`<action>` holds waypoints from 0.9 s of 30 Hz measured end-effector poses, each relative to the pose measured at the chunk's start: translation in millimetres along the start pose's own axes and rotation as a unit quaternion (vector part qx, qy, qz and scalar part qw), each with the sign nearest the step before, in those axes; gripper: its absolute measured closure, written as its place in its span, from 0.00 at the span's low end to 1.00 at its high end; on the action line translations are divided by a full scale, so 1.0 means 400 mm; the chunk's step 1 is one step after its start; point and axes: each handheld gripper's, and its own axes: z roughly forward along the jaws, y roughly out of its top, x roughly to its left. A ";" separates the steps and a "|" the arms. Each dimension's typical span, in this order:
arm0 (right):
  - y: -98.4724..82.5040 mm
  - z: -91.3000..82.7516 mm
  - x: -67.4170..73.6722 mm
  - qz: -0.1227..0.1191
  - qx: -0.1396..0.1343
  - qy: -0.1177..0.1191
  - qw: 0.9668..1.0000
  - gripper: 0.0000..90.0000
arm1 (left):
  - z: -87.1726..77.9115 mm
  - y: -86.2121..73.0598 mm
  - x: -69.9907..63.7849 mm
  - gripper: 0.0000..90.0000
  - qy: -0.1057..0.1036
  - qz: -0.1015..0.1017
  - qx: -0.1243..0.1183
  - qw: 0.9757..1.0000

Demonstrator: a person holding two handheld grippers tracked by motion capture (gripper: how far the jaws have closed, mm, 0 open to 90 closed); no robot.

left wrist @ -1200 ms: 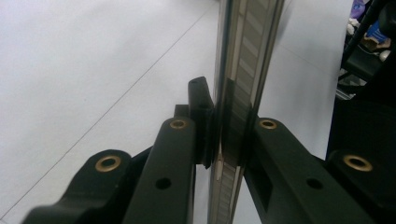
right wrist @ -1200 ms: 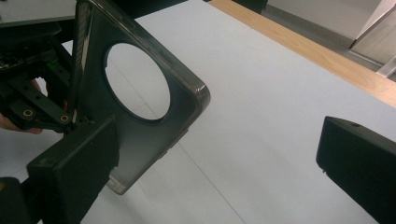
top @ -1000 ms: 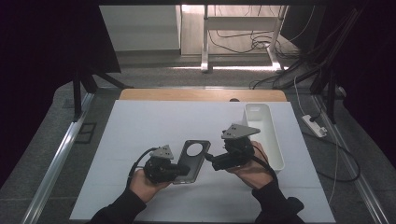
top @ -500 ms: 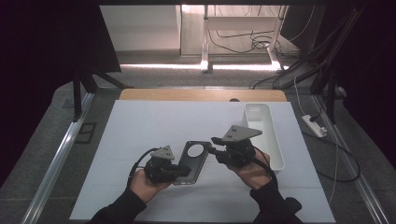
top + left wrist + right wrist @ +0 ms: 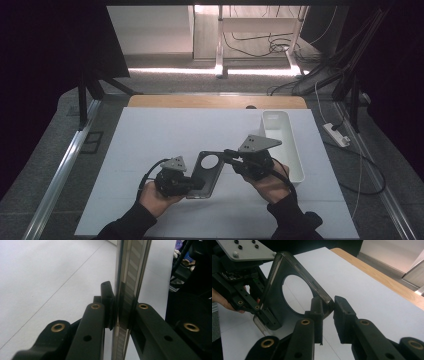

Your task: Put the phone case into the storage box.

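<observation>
High view: a dark, translucent, flat rectangular case with rounded corners and a large round hole (image 5: 207,172) is held up just above the white surface (image 5: 165,135), between the left gripper (image 5: 192,186) at its near end and the right gripper (image 5: 229,154) at its far corner. Beside them stands a long white plastic tray (image 5: 285,140).

From the right gripper view, the case (image 5: 274,305) shows glossy, smoky edges; the right gripper (image 5: 327,308) has just been closing, its jaws narrowed about the corner, though a sliver of gap shows at one pad. The left gripper view sees the case (image 5: 130,277) edge-on, clamped tight between the jaws of the left gripper (image 5: 122,315). Its far end is cut off at the top.
</observation>
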 end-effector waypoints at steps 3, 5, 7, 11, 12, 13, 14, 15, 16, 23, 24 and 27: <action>0.001 -0.002 0.001 0.002 -0.004 0.001 1.000 0.86 | 0.000 0.000 0.001 0.93 -0.005 0.000 -0.003 1.000; 0.002 -0.003 0.000 0.005 -0.004 0.003 1.000 0.86 | 0.001 0.000 0.001 0.93 -0.007 0.001 -0.004 1.000; 0.002 -0.004 -0.001 0.008 -0.004 0.003 1.000 0.86 | 0.003 0.000 0.002 0.93 -0.008 0.002 -0.004 1.000; 0.002 -0.004 0.000 0.009 -0.003 0.000 1.000 0.86 | 0.006 -0.001 0.002 0.93 -0.008 0.003 -0.006 1.000; 0.002 -0.004 -0.001 0.009 -0.002 0.000 1.000 0.87 | 0.006 -0.001 0.001 0.91 -0.009 0.002 -0.007 1.000; 0.002 -0.003 0.000 0.009 -0.002 0.001 1.000 0.87 | 0.006 0.000 0.001 0.89 -0.009 0.003 -0.008 1.000; 0.003 -0.003 0.000 0.008 -0.001 0.000 1.000 0.87 | 0.006 0.000 0.001 0.87 -0.011 0.004 -0.008 1.000; 0.003 -0.003 0.001 0.008 0.000 -0.002 1.000 0.87 | 0.007 0.000 0.001 0.86 -0.012 0.003 -0.009 1.000; 0.003 -0.003 0.001 0.007 0.002 -0.002 1.000 0.87 | 0.007 0.000 0.002 0.83 -0.012 0.001 -0.011 1.000; 0.004 -0.003 0.000 0.011 0.005 -0.001 1.000 0.87 | 0.004 0.003 0.001 0.58 -0.015 0.004 -0.026 1.000; 0.004 -0.004 -0.001 0.011 0.006 -0.001 1.000 0.87 | 0.004 0.004 0.000 0.53 -0.012 0.008 -0.027 1.000; 0.005 -0.006 -0.003 0.012 0.006 -0.001 1.000 0.87 | 0.003 0.005 -0.006 0.35 0.003 0.015 -0.030 0.999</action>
